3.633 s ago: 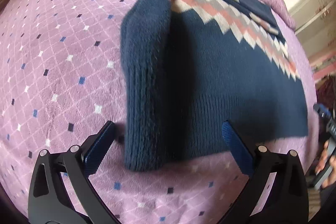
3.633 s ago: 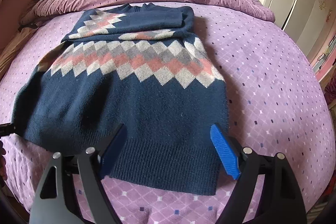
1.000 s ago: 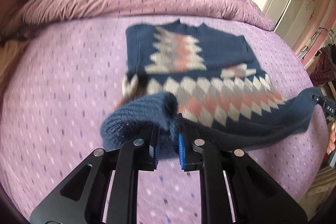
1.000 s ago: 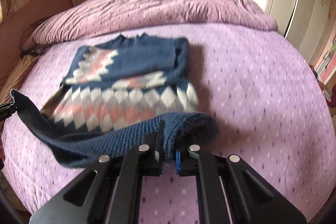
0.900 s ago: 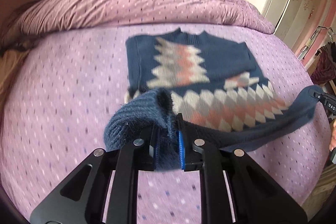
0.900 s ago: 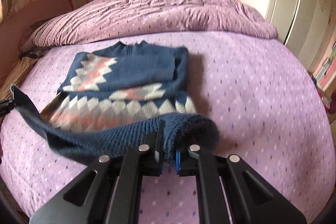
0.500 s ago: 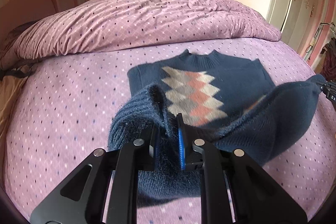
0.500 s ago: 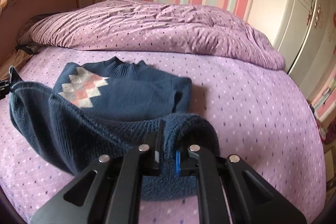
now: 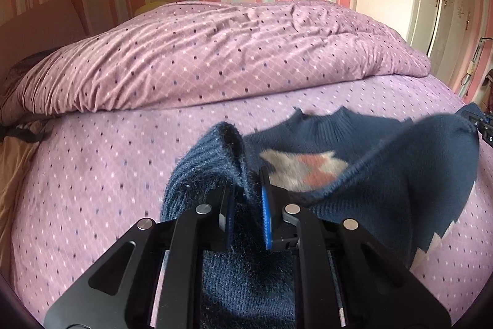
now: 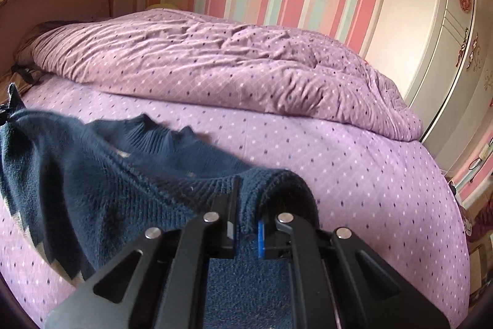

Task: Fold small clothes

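Observation:
A navy knitted sweater with a grey and pink diamond band lies on the purple bed, its collar pointing to the far side. My left gripper is shut on the ribbed hem at its left corner. My right gripper is shut on the hem's other corner. Between them the lifted hem of the sweater hangs in a sagging curve over the upper body, hiding most of the pattern. The collar still shows beyond the raised hem.
A rumpled purple duvet is heaped along the far side of the bed, below a pink striped wall. The bed sheet stretches right of the sweater. White wardrobe doors stand at the right. The other gripper's tip peeks in at the right edge.
Both grippers have carried the hem away from the near edge toward the collar. The folded-over part now covers most of the diamond band, and the duvet and wall fill more of each view.

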### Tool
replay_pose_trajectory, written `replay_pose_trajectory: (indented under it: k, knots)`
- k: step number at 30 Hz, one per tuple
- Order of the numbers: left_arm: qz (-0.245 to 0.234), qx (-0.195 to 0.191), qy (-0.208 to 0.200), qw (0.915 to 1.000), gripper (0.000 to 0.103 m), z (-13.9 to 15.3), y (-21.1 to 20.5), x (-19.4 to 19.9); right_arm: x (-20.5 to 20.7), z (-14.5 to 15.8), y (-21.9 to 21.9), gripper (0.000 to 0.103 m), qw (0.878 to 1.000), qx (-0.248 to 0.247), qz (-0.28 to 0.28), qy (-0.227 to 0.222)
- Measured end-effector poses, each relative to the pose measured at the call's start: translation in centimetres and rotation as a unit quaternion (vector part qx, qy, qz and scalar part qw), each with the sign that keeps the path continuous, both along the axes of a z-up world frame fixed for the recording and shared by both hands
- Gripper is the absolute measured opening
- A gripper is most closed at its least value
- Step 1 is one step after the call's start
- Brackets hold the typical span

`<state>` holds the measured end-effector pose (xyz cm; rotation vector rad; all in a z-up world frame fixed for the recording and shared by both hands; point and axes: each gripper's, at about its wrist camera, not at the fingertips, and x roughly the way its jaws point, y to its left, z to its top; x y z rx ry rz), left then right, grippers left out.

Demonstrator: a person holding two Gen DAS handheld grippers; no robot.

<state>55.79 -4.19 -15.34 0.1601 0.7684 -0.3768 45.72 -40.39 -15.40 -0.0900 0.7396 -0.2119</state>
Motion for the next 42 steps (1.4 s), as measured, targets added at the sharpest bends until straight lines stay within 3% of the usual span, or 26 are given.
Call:
replay_pose_trajectory:
  k: [5, 8, 11, 13, 16, 18, 21, 22, 23, 24, 25, 31, 33, 35, 39, 41, 42]
  knots:
    - [0.006, 0.000, 0.039, 0.9992, 0.013, -1.9, -1.2, 4.5, 3.4, -2.2, -2.1, 0.007, 0.999, 0.028, -0.015, 0.029]
    - [0.005, 0.016, 0.041, 0.9990, 0.013, -3.0, -2.7, 6.0, 5.0, -3.9, -3.0, 0.007, 0.998, 0.041, -0.028, 0.045]
    - [0.003, 0.031, 0.054, 0.9980, 0.013, -4.6, -4.0, 7.7, 7.2, -7.1, -4.8, 0.007, 0.991, 0.075, -0.048, 0.095]
    - [0.005, 0.040, 0.084, 0.9957, 0.013, -6.6, -4.3, 8.7, 8.0, -9.3, -5.2, 0.007, 0.986, 0.088, -0.056, 0.127]
    - [0.011, 0.052, 0.095, 0.9941, 0.020, -8.1, -4.4, 9.1, 8.1, -10.6, -4.8, 0.010, 0.986, 0.083, -0.053, 0.134]
    - [0.013, 0.031, 0.095, 0.9949, 0.024, -7.7, -3.8, 8.9, 7.7, -10.4, -4.8, 0.015, 0.987, 0.089, -0.049, 0.126]
    - [0.021, 0.012, 0.085, 0.9961, 0.043, -6.5, -2.5, 8.2, 7.2, -9.4, -5.2, 0.027, 0.988, 0.100, -0.038, 0.107]
    - [0.025, 0.002, 0.080, 0.9965, 0.054, -6.0, -1.9, 7.8, 6.9, -8.8, -5.3, 0.032, 0.989, 0.108, -0.033, 0.094]
    - [0.027, -0.004, 0.078, 0.9966, 0.063, -5.7, -1.5, 7.5, 6.5, -8.2, -5.5, 0.047, 0.990, 0.119, -0.028, 0.077]
    - [0.029, -0.013, 0.072, 0.9969, 0.066, -5.1, -0.7, 6.9, 6.2, -7.7, -5.5, 0.054, 0.991, 0.119, -0.028, 0.063]
    - [0.033, -0.016, 0.067, 0.9971, 0.070, -4.7, -0.2, 6.4, 6.0, -7.0, -5.4, 0.054, 0.992, 0.111, -0.027, 0.045]
    - [0.028, -0.009, 0.067, 0.9973, 0.070, -3.9, 1.0, 4.1, 5.1, -4.1, -4.4, 0.056, 0.997, 0.078, -0.009, 0.015]
    - [0.019, -0.004, 0.072, 0.9972, 0.071, -4.2, 0.6, 3.4, 4.5, -3.7, -3.9, 0.078, 0.998, 0.062, -0.007, 0.013]
    - [0.002, 0.006, 0.074, 0.9972, 0.074, -4.7, -0.4, 3.0, 4.1, -4.0, -3.3, 0.078, 0.999, 0.041, -0.005, 0.023]
    - [-0.028, 0.024, 0.089, 0.9954, 0.084, -5.6, -2.8, 4.2, 5.3, -5.2, -3.0, 0.078, 0.997, 0.040, 0.007, 0.064]
    - [-0.033, 0.034, 0.088, 0.9950, 0.095, -6.0, -3.8, 5.2, 6.5, -5.7, -2.8, 0.078, 0.996, 0.046, 0.006, 0.079]
    - [-0.027, 0.045, 0.094, 0.9942, 0.095, -6.6, -4.4, 6.2, 6.7, -5.9, -2.7, 0.078, 0.995, 0.048, 0.006, 0.082]
